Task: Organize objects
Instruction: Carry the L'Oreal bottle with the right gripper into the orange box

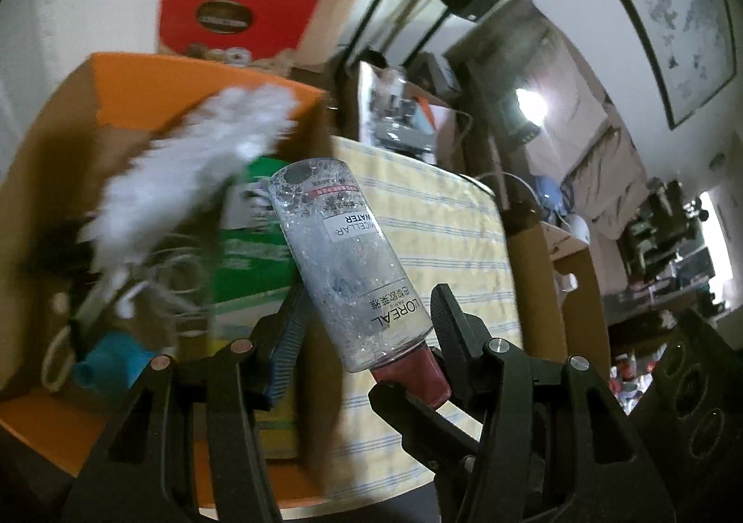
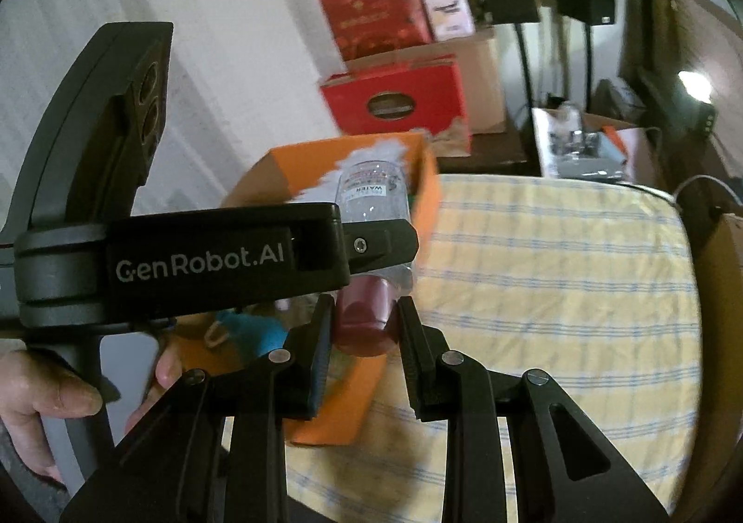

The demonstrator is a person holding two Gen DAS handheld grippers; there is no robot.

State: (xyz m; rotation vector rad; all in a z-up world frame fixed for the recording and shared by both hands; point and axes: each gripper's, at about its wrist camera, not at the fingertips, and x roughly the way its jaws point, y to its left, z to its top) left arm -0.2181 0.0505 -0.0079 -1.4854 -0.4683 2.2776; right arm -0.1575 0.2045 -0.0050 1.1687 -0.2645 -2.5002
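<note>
Both grippers hold one micellar water bottle point(image 1: 341, 263) in the air, just over the orange box point(image 1: 139, 73). The left gripper point(image 1: 367, 319) clamps its clear body, which runs forward from the fingers, base outward. The right gripper point(image 2: 364, 326) pinches the dark red cap point(image 2: 364, 319) at the near end.

**Blurred, blocked and cut off**

In the left wrist view the white fluffy thing point(image 1: 185, 165) in the orange box point(image 1: 139, 68) is smeared by motion blur; what it is cannot be told. The green carton point(image 1: 253, 244) beneath it is half covered. In the right wrist view the left gripper point(image 2: 223, 263) hides most of the micellar water bottle point(image 2: 374, 193), and the hand point(image 2: 42, 402) is cut by the edge.
</note>
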